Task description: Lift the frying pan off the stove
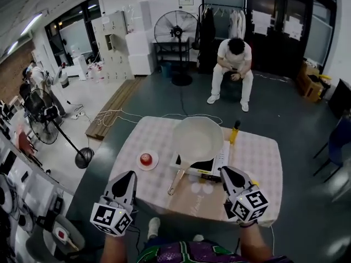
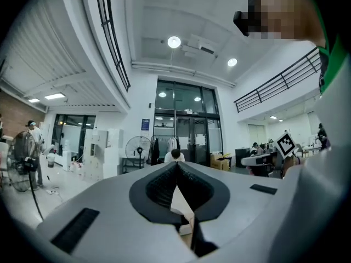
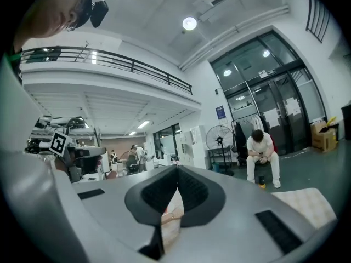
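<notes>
2 claws, L claw (image 1: 130, 174) & R claw (image 1: 222, 170), both clenched, empty. 1 frying pan (image 1: 197, 140) sits on 1 stove (image 1: 205, 165), ahead betw. them. 1 plate (image 1: 154, 164) w/ 1 red fruit (image 1: 145, 158) ahead of L claw.

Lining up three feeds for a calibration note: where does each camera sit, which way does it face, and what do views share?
Head view: on the person's head, steeply down at the frying pan on the stove; left gripper, right gripper and forearms show.
Left gripper view: on the left gripper, looking across the room past its shut jaws; the right gripper's cube at right.
Right gripper view: mirrored, jaws shut, left gripper's cube at left.
Shared: all show the seated person and fan.
</notes>
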The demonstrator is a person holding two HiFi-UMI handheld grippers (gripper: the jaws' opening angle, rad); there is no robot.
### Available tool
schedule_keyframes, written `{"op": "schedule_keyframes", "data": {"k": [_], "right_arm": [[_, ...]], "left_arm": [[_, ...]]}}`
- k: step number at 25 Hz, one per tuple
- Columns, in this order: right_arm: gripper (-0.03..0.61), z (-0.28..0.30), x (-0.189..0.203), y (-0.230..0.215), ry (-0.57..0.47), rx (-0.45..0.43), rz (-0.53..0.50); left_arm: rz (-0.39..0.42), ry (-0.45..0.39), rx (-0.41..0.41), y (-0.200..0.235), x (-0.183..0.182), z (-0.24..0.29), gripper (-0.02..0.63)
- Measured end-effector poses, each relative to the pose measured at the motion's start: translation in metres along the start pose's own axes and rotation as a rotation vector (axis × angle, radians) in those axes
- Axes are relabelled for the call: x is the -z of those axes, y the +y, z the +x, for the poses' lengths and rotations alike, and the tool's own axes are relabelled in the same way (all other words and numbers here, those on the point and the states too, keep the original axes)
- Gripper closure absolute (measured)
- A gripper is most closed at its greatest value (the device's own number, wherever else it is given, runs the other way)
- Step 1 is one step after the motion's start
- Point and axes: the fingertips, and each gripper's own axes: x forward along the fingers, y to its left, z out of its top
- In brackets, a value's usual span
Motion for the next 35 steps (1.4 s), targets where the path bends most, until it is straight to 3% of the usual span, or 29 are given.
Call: {"op": "schedule_keyframes", "data": {"k": [6, 13, 18, 19, 22, 26, 29, 35], "right_arm": [[0.571, 0.051, -0.010, -0.014, -0.078, 0.194, -0.021], [0.569, 0.121, 0.009, 0.027, -0.132, 0.355, -0.063], [0.551, 0.140, 0.016, 0.039, -0.142, 0.441, -0.058], [0.529, 0.144, 0.017, 0.041, -0.142, 0.442, -0.059], [0.311, 0.156, 0.021, 0.047, -0.137, 0.438, -0.049], [0.102, 0.170, 0.036, 0.053, -0.105, 0.478, -0.036], [0.048, 0.187, 0.052, 0.057, -0.060, 0.498, -0.035], [0.046, 0.223, 0.117, 0.061, 0.078, 0.528, 0.042]], "left_arm": [[0.004, -0.008, 0.166, 0.067, 0.015, 0.067, 0.591], [0.002, -0.010, 0.317, 0.168, 0.052, 0.106, 0.591], [-0.009, 0.005, 0.397, 0.194, 0.058, 0.129, 0.591], [-0.010, 0.004, 0.414, 0.196, 0.058, 0.133, 0.591], [-0.014, 0.004, 0.453, 0.201, 0.061, 0.140, 0.591], [-0.031, 0.004, 0.502, 0.205, 0.070, 0.144, 0.591], [-0.025, 0.001, 0.532, 0.209, 0.078, 0.148, 0.591], [-0.057, 0.022, 0.573, 0.224, 0.114, 0.156, 0.591]]}}
